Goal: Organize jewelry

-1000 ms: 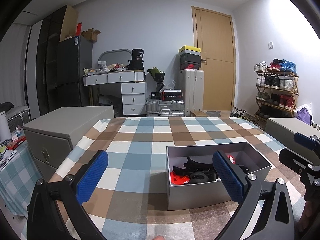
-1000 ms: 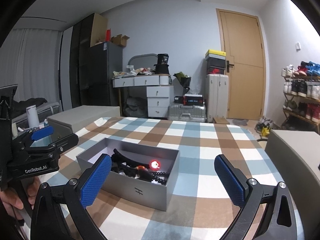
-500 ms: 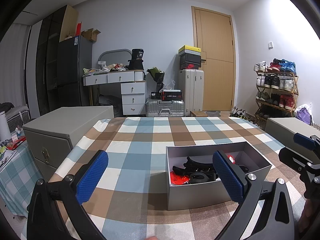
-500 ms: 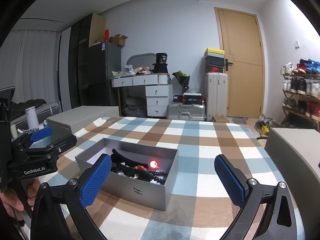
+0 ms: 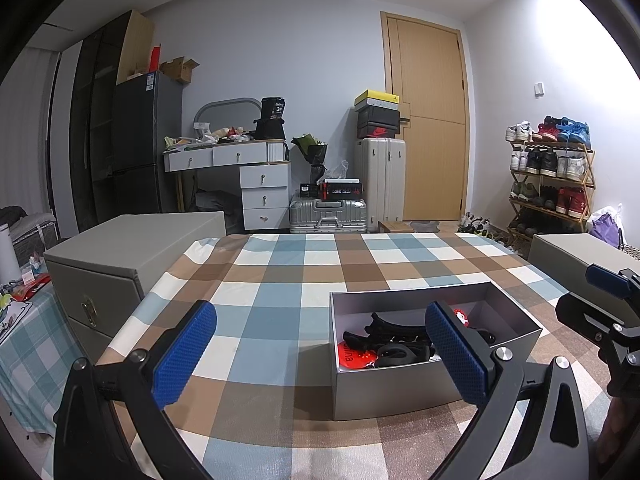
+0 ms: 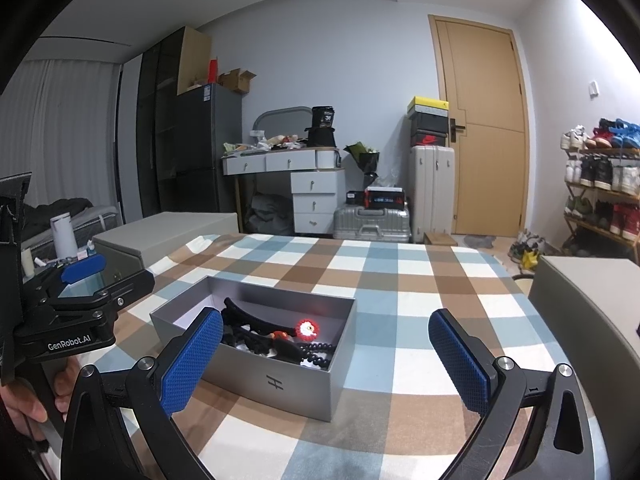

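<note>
An open grey box (image 5: 408, 390) (image 6: 280, 380) sits on the checked tablecloth. It holds black hair clips (image 5: 394, 330) (image 6: 256, 326), a black bead string (image 6: 316, 354), a red round piece (image 5: 354, 356) and a red-and-white ornament (image 6: 307, 328). My left gripper (image 5: 320, 354) is open and empty, held above the near table edge, with the box behind its right finger. My right gripper (image 6: 326, 362) is open and empty, with the box behind its left finger. Each gripper also shows at the edge of the other's view: the right one (image 5: 604, 304) and the left one (image 6: 80, 292).
Two large grey boxes flank the table, one at the left (image 5: 132, 248) and one at the right (image 6: 584, 304). A lower side table with a checked cloth (image 5: 24, 344) stands at the far left. Behind are a desk, suitcases, a door and a shoe rack.
The right wrist view has drifted slightly, so the box sits a little lower and further left in it. The left gripper has barely moved. Both stay open.
</note>
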Demonstrator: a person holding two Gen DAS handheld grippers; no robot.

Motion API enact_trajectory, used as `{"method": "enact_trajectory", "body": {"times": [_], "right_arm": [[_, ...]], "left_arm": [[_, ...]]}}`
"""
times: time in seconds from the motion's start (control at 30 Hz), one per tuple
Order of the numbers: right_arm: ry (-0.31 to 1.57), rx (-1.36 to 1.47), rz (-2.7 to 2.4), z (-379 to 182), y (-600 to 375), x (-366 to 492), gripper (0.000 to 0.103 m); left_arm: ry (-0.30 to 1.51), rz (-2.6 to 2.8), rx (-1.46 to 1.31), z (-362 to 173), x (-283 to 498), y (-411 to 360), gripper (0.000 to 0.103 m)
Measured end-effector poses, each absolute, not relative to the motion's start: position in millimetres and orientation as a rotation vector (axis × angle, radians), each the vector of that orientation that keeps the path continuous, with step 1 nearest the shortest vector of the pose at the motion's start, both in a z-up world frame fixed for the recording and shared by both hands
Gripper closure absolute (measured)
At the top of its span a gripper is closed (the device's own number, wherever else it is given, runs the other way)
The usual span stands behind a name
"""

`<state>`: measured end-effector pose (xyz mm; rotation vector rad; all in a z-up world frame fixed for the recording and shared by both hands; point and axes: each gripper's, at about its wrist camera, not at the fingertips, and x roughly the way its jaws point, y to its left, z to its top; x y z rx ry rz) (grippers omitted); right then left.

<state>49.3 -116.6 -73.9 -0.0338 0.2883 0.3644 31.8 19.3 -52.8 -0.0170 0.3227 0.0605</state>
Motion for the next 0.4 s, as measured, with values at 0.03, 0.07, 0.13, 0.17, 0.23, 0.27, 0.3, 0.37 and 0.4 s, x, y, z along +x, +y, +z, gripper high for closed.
{"method": "enact_trajectory", "body": {"times": [0.03, 0.07, 0.13, 0.17, 0.23, 0.27, 0.3, 0.37, 0.4], "right_arm": [[0.288, -0.033, 0.364, -73.9, -116.4, 49.4, 0.000], [0.289, -0.034, 0.364, -73.9, -116.5, 49.7, 0.000], [0.290, -0.034, 0.364, -74.0, -116.3, 49.6, 0.000], [0.290, -0.033, 0.365, -74.0, -116.6, 49.4, 0.000], [0.290, -0.033, 0.365, -74.4, -116.6, 48.8, 0.000], [0.290, -0.034, 0.365, -74.3, -116.7, 49.1, 0.000], [0.290, -0.034, 0.365, -74.3, -116.7, 49.2, 0.000], [0.290, -0.034, 0.365, -74.3, -116.7, 49.2, 0.000], [0.290, -0.034, 0.365, -74.3, -116.7, 48.9, 0.000]], "left_arm": [[0.323, 0.060, -0.017, -52.9, 32.0, 19.4, 0.001], [0.323, 0.061, -0.017, -53.2, 32.1, 19.5, 0.001], [0.323, 0.061, -0.017, -52.9, 32.0, 19.4, 0.001], [0.324, 0.060, -0.016, -52.7, 31.9, 19.1, 0.001], [0.325, 0.059, -0.011, -53.2, 32.4, 18.4, 0.001], [0.326, 0.058, -0.008, -52.9, 32.3, 17.6, 0.001], [0.327, 0.059, -0.007, -52.9, 32.7, 17.1, 0.001], [0.324, 0.063, -0.014, -53.0, 32.4, 17.6, 0.001], [0.321, 0.063, -0.020, -52.8, 32.2, 18.5, 0.001]]}}
